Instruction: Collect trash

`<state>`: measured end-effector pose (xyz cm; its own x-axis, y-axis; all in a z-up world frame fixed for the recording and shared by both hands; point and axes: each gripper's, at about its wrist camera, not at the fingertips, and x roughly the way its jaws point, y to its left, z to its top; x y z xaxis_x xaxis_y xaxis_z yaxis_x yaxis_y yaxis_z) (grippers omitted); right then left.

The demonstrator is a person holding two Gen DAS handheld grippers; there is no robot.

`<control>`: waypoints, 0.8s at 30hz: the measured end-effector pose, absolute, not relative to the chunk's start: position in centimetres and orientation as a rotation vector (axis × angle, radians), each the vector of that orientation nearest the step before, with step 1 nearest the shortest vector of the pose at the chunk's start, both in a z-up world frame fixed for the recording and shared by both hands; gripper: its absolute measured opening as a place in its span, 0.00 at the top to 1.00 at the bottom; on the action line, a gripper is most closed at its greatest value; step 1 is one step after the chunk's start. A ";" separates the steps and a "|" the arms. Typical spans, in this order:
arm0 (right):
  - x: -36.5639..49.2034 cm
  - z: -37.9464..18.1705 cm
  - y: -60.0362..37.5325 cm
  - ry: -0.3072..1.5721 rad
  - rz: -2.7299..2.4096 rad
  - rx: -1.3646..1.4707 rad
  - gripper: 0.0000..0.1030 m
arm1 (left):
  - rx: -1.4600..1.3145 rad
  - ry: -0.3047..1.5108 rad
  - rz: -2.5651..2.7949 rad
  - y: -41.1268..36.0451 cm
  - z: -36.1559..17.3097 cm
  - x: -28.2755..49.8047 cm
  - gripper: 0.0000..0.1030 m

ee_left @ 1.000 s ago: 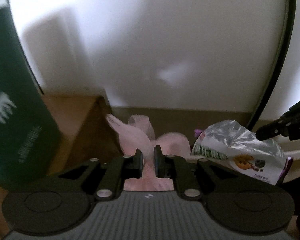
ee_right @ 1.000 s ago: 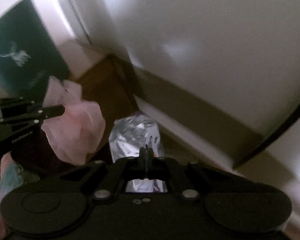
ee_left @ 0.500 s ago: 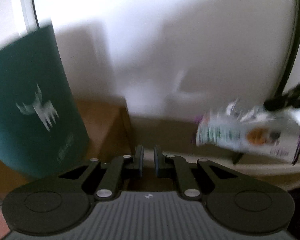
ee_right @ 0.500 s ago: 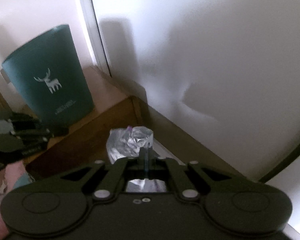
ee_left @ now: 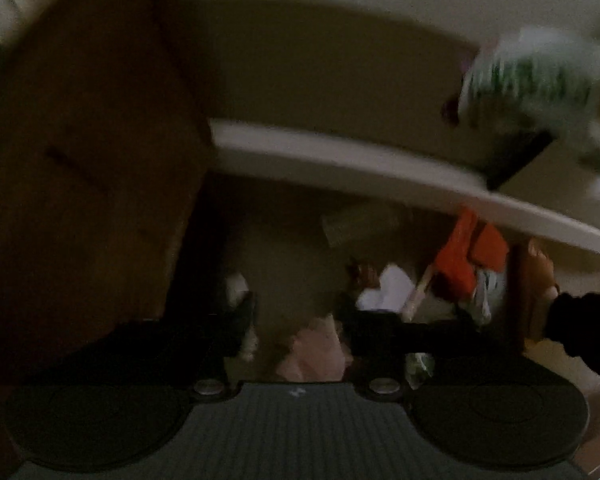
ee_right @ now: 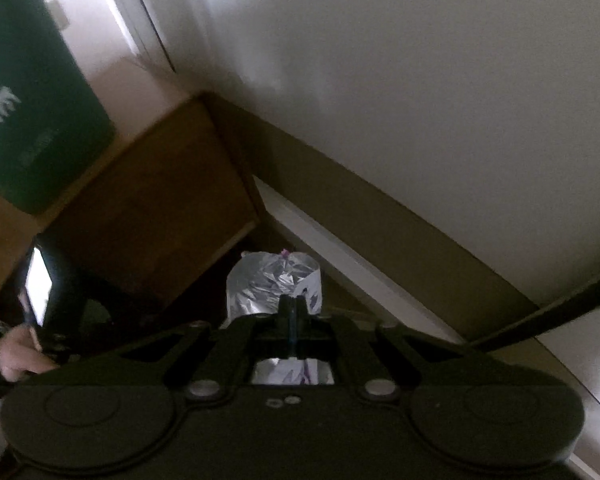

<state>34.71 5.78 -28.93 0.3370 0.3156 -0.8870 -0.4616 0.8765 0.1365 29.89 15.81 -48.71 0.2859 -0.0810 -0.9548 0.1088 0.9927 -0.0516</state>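
Observation:
My right gripper is shut on a silver foil snack wrapper and holds it up in front of the wall. The same wrapper shows blurred at the upper right of the left wrist view. My left gripper is open, pointing down. Pink crumpled tissue lies just below and between its fingers, not gripped. Below it is a dim heap of trash with an orange piece and white paper.
A dark green bin with a white deer print stands at the left. A brown wooden cabinet sits beside it. A white skirting board runs along the wall. A hand is at lower left.
My left gripper tilted down from the wall toward the floor and opened; the pink tissue it held a second ago is out of its grip. The right gripper keeps the wrapper.

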 end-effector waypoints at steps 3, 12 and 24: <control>36.5 -31.7 5.9 1.157 0.506 -0.142 1.00 | -0.012 1.341 -0.175 15.0 -53.7 30.5 0.22; 39.9 -38.1 6.0 1.234 0.486 -0.138 1.00 | 0.103 1.485 -0.285 11.3 -66.8 30.2 0.22; 41.0 -42.6 8.9 1.298 0.473 -0.143 1.00 | 0.163 1.619 -0.236 10.2 -74.7 29.2 0.64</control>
